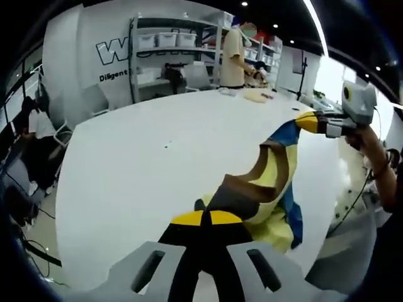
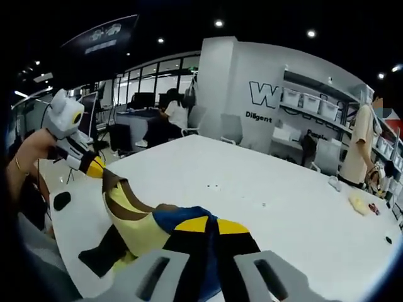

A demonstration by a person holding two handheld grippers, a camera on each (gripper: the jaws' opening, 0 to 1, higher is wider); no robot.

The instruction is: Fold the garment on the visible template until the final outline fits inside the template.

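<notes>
I am holding the garment (image 1: 264, 189) stretched above the bench (image 1: 157, 157), left tool (image 1: 203, 218) and right tool (image 2: 203, 225) each clamped on an edge, so it hangs flat for laying down.

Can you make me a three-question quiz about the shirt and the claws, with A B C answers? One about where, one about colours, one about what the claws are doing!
1. Where is the shirt?
A. Held up over the white table between the two claws
B. On a shelf
C. On the floor

2. Which colours does the shirt have?
A. Red and green
B. Yellow, blue and brown
C. All white

3. What is the left claw doing?
A. Wide open over the table
B. Holding a box
C. Shut on the shirt

Answers:
1. A, since the cloth stretches from the left claw to the right claw above the tabletop.
2. B, since yellow, blue and brown patches show in both views.
3. C, since its yellow tips meet with the cloth pinched between them; the right claw grips the shirt too.
</notes>
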